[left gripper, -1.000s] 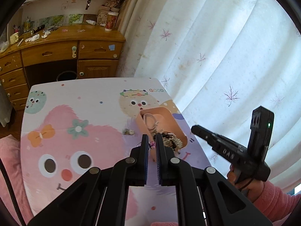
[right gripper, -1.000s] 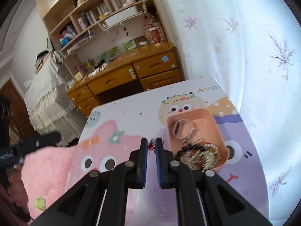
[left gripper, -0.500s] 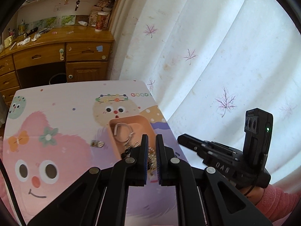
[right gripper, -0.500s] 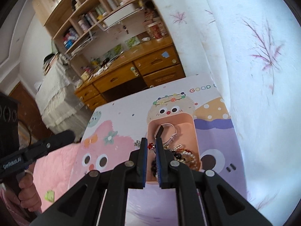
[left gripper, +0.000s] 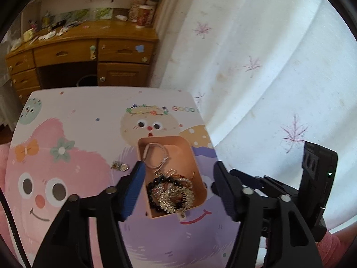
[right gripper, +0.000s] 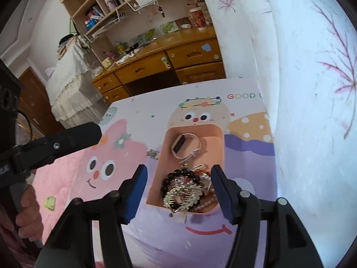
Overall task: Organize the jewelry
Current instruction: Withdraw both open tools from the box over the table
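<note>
Left tongs point(left gripper: 178, 176): we hold these spread wide, nothing between the pads, hovering over the near half of the tray.
Right tongs point(right gripper: 178, 178): ours too, spread wide and gripping nothing, above the same tray.
Tray point(left gripper: 191, 154): peach, rectangular, resting on the surface point(left gripper: 78, 116) with its cartoon print, near the curtain point(left gripper: 256, 67) side.
Watch point(right gripper: 184, 145): we log it lying in the tray's far end.
Bead bracelet point(right gripper: 178, 176): black, in the near end, tangled with a sparkly silver piece point(right gripper: 185, 195).
Loose trinket point(left gripper: 120, 166): we find it on the surface just left of the tray.
</note>
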The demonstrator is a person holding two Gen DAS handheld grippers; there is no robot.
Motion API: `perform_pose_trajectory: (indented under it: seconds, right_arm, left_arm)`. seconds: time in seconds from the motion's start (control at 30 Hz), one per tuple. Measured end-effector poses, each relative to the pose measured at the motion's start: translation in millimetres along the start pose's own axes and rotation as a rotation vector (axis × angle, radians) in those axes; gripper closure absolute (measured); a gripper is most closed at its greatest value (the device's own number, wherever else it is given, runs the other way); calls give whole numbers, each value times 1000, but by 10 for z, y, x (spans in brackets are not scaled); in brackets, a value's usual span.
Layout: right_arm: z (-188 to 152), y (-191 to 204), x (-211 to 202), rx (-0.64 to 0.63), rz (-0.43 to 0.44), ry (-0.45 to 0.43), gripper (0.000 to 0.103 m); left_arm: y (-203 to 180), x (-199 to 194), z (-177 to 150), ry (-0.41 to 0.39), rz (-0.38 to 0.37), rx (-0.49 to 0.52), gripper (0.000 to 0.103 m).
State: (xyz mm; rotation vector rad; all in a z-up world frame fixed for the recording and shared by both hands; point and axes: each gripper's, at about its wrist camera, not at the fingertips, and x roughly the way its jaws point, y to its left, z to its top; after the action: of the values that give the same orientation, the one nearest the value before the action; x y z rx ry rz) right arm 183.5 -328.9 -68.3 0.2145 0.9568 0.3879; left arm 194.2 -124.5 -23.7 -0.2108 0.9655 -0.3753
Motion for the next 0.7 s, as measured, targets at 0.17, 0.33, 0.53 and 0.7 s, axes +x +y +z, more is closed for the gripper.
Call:
perform_pose_trajectory:
  seconds: [0.17, 0.33, 0.53, 0.7]
  right_arm:
    - [-12, 10, 40, 13, 4, 36, 43]
    - [-59, 13, 153, 81, 16, 112, 39]
    - [-151, 121, 333, 157, 20, 195, 39]
    - [-189, 271, 478, 222, 22, 221, 39]
  left_arm:
    - [278, -67, -87, 9, 116, -66, 22]
    - [585, -108, -242, 48, 208, -140, 20]
    - [915, -143, -451, 109, 286, -181, 19]
    - [1116, -230, -554, 138, 322, -127, 19]
